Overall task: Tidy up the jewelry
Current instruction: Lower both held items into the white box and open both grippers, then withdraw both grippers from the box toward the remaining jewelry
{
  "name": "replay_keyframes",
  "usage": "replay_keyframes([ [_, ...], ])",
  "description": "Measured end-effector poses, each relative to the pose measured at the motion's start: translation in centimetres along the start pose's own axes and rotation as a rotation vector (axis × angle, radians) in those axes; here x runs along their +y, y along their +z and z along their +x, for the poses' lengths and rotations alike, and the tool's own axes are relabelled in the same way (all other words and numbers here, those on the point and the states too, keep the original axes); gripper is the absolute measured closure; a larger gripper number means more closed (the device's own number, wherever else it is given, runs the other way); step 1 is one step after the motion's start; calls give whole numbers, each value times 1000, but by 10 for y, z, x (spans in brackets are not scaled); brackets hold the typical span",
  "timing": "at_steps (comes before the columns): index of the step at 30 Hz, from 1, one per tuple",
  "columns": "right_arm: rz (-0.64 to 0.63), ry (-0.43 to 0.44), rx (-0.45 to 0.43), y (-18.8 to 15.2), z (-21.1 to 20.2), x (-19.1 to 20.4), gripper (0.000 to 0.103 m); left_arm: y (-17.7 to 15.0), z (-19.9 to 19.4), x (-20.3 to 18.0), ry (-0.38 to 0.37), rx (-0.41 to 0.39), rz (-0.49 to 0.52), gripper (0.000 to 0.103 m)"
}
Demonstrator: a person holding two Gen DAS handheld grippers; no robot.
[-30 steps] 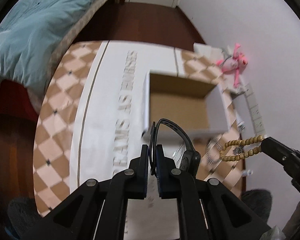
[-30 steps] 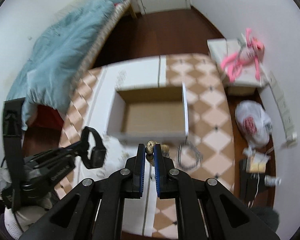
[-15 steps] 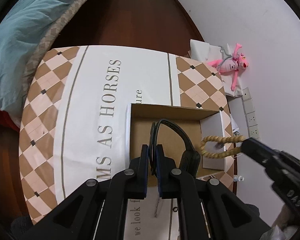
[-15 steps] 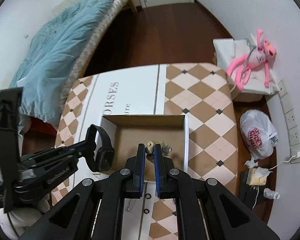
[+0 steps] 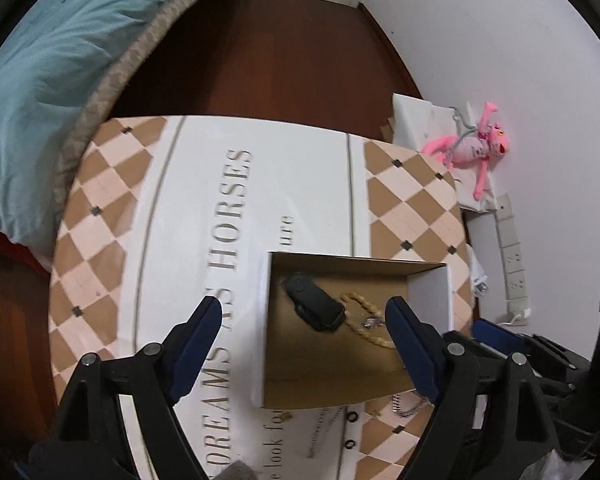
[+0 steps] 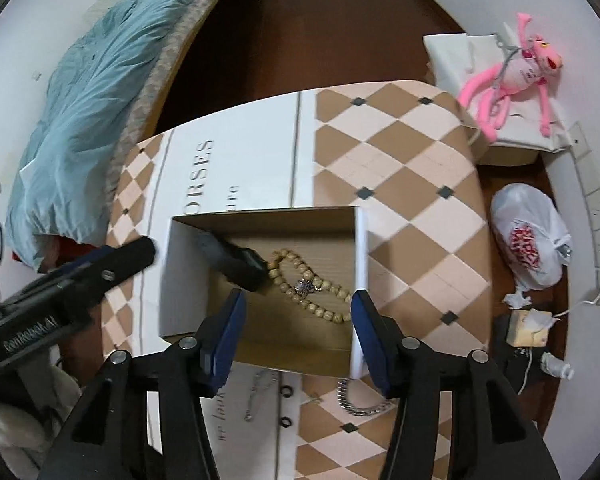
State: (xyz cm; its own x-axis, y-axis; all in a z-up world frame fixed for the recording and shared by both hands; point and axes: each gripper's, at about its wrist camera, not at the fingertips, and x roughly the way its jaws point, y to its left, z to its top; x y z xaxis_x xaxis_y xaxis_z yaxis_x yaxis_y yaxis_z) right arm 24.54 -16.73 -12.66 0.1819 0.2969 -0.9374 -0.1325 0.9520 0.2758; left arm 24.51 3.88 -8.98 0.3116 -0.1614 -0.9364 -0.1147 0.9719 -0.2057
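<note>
Both grippers are spread wide and empty: left gripper, right gripper. The watch and bead bracelet lie in the box just ahead. Next grab is probably the chain below the right gripper.

- Open-topped white cardboard box with brown interior: entry from above unobstructed; four upright walls bar sideways approach.
- Box floor: black wristband along the left, wooden bead bracelet touching it at centre; bare floor near the front wall.
- Checkered tablecloth: bare right of the box.
- In front of the box: silver chain and small black rings.
</note>
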Motion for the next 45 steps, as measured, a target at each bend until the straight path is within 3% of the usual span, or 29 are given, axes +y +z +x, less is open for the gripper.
replay_keyframes([
  [2, -13, -58, -9, -5, 0, -1, 36, -6, -1, 3, 54, -18, 13, 11],
  [3, -23, -81, -16, -8, 0, -1, 24, -9, -1, 4, 72, -24, 21, 5],
  [4, -28, -113, -17, -11, 2, -1, 13, -13, 0, 4, 94, -30, 32, 4],
  [5, -36, -140, -20, -15, 4, 0, 11, -17, 2, 4, 122, -34, 47, 4],
  [10, -65, -225, -10, -34, 20, 4, 7, -38, 12, 10, 190, -43, 64, 4],
  [22, -47, -248, -53, -49, 18, 9, 6, -57, 3, 19, 216, -69, 28, 4],
  [36, -72, -275, -213, -67, -50, 35, 7, -76, -54, 7, 236, -181, 52, 4],
  [45, -56, -228, -296, -96, -97, 46, 7, -97, -96, 2, 226, -263, 55, 4],
])
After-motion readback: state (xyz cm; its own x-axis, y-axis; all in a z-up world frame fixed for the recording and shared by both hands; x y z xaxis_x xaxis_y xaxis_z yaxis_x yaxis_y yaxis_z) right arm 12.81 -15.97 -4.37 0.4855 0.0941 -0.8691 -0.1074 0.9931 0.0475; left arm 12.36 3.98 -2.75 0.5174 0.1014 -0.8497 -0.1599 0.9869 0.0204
